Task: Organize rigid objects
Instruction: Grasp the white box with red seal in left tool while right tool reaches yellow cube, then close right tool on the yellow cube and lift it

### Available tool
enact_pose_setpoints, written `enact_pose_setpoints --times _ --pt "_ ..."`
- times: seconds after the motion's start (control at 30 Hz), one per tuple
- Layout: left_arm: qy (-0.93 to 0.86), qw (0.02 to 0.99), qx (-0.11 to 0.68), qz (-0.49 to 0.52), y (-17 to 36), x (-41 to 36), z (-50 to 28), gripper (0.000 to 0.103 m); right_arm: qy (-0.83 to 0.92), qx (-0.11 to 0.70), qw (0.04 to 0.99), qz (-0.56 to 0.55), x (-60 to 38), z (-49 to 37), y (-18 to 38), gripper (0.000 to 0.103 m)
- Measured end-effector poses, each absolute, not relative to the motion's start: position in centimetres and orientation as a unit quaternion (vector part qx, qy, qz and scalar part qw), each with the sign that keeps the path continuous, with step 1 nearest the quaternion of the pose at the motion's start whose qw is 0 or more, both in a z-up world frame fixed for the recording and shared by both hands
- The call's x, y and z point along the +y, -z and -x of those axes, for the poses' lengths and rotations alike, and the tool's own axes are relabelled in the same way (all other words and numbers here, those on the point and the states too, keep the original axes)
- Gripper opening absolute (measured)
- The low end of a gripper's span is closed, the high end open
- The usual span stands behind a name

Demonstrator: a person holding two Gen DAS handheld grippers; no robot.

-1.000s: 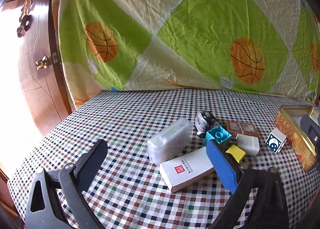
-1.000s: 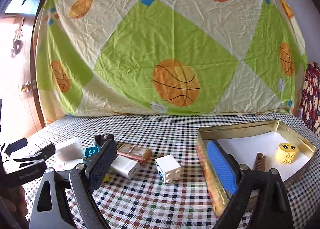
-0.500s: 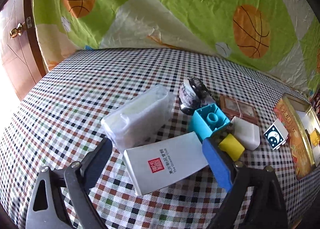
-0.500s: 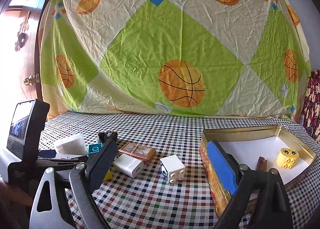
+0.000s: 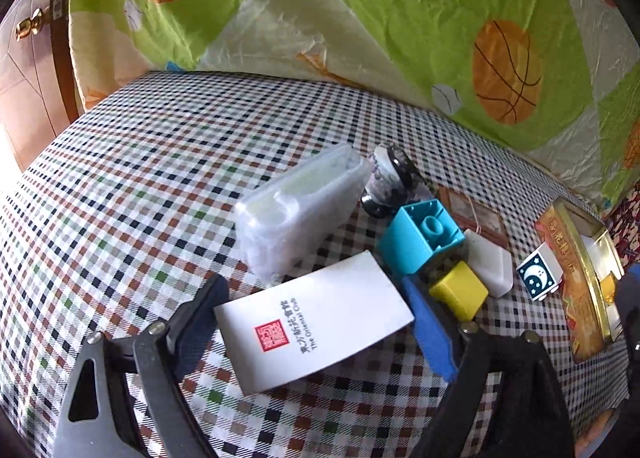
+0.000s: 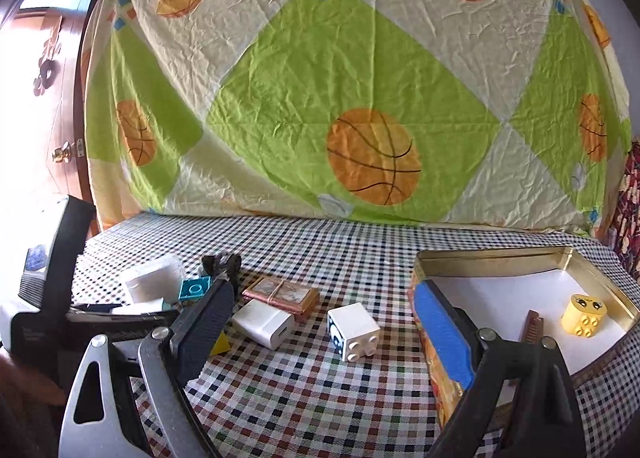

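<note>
A checked tablecloth [image 5: 132,186] covers the table, and behind it hangs a green and cream sheet printed with basketballs [image 6: 360,78]. Taking the gold tin [image 6: 492,256] as the landmark: it lies open at the table's right end, lined with white, and inside it sit a yellow cylinder block with a drawn face [image 6: 583,314] and, just left of that, a small brown ridged piece [image 6: 530,326]. The right gripper [image 6: 324,326] hangs low over the cloth with its jaws wide apart and nothing between them, its blue pad in front of the tin's near left wall. Well left of the tin, the left gripper [image 5: 316,322] tilts down over a white card box with a red seal [image 5: 316,322]; its jaws are closing with the box between them, the dark pad at one short end and the blue pad at the other, neither clearly pressing yet. Beyond that box, farther from the tin, lies a clear plastic case [image 5: 296,202]. Toward the tin from the box come a turquoise block [image 5: 416,238], a yellow block [image 5: 460,290] and a white charger [image 5: 490,262], close together, with a dark round object [image 5: 390,178] and a brown bundle tied with a band [image 5: 476,214] behind them. Nearest the tin stands a white block with a moon face [image 5: 538,276], apart from the others.
</note>
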State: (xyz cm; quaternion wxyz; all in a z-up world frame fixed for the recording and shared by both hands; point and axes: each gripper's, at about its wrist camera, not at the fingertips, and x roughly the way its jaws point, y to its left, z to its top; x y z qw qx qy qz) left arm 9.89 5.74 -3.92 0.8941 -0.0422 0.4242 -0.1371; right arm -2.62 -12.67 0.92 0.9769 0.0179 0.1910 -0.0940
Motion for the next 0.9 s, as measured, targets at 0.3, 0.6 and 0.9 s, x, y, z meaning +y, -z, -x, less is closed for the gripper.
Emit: enact_pose_setpoints --times 0.3,0.6,0.9 --pt "0.118 0.916 0.369 0.101 2.7 9.6 -6.4 0.088 -0.019 0.311 0.949 -0.053 -11.3 -2.0 1.6 0.07" --pt "0.066 0.941 0.317 0.102 1.6 12.0 -4.3 0.088 -0.097 0.404 0.909 -0.043 -7.5 -6.4 4.4 0.057" --pt "0.061 0.938 0.325 0.101 1.8 11.3 -5.1 0.088 -0.091 0.42 0.902 -0.04 -6.8 -7.7 4.8 0.027"
